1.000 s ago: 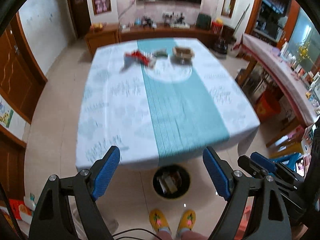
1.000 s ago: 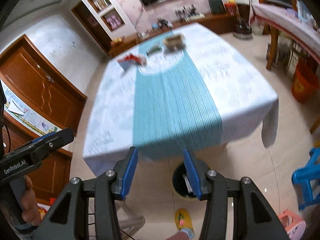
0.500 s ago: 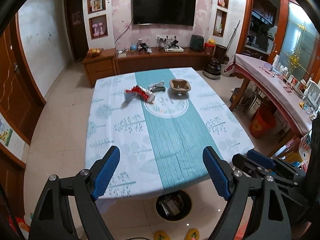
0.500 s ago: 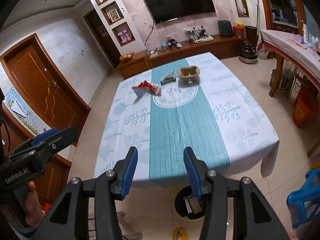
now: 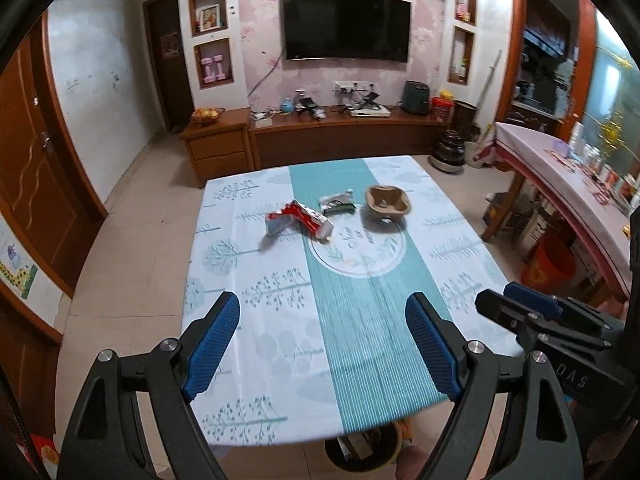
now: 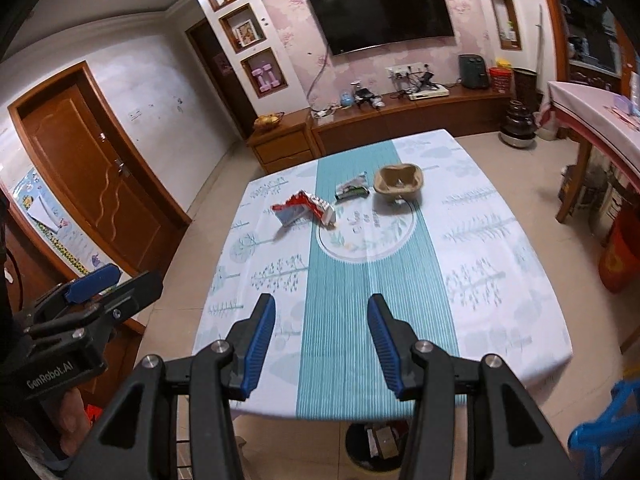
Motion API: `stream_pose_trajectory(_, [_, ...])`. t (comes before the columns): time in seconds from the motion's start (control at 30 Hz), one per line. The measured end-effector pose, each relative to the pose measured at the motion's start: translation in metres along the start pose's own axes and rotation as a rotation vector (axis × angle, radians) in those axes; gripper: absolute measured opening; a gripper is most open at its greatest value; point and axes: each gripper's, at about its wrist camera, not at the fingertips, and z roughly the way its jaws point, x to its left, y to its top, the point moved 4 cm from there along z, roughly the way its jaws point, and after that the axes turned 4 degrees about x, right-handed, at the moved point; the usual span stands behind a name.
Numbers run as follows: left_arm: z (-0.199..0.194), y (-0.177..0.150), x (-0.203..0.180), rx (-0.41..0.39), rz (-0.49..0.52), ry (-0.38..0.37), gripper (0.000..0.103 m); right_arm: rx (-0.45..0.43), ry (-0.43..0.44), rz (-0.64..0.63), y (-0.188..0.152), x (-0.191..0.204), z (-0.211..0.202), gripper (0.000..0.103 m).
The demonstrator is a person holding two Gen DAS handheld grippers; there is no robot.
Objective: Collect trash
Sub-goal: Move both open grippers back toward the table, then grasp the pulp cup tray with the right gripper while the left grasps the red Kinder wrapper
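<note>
Left wrist view showed the left gripper (image 5: 322, 344) spread wide with nothing between its blue pads, hanging over the near edge of the tabletop (image 5: 256, 360). The right gripper (image 6: 322, 346) stood about half open, also holding nothing, aimed along the teal stripe of the cloth.

The trash lay well apart from both, clustered at the far end of the tabletop — a crumpled red-and-white wrapper (image 5: 299, 220), a small dark-green-and-silver packet (image 5: 338, 203) just beyond it, and a brown paper tray (image 5: 387, 200) at the right of the group. All three rested flat on the cloth, near one another but, as far as could be told, not touching.

A dark bin (image 5: 362, 446) sat on the floor under the near edge, with some scraps already inside; placed there, it probably let each piece be carried back and dropped with a short reach.

Judging by the open jaws and the distance left, the step in hand was the approach to the first piece.
</note>
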Motion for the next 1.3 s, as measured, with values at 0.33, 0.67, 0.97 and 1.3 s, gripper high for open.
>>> stream_pose_trajectory(0.33, [0.092,0.069,-0.019,0.097,-0.109,0.121,0.084,0.100,0.084,-0.081,0.098,-0.048,0.082,0.050])
stream_pose_trajectory(0.67, [0.180,0.098,-0.029,0.221,-0.201,0.217,0.084,0.231,0.128,-0.119,0.158,-0.092,0.186,0.053])
stream_pose_trajectory(0.97, [0.244,0.105,-0.018,0.325,-0.323,0.199,0.084,0.308,0.129,-0.049,0.186,-0.119,0.264,0.055])
stream_pose_trajectory(1.3, [0.279,0.112,-0.014,0.372,-0.359,0.219,0.084,0.376,0.054,-0.043,0.193,-0.126,0.338,0.055])
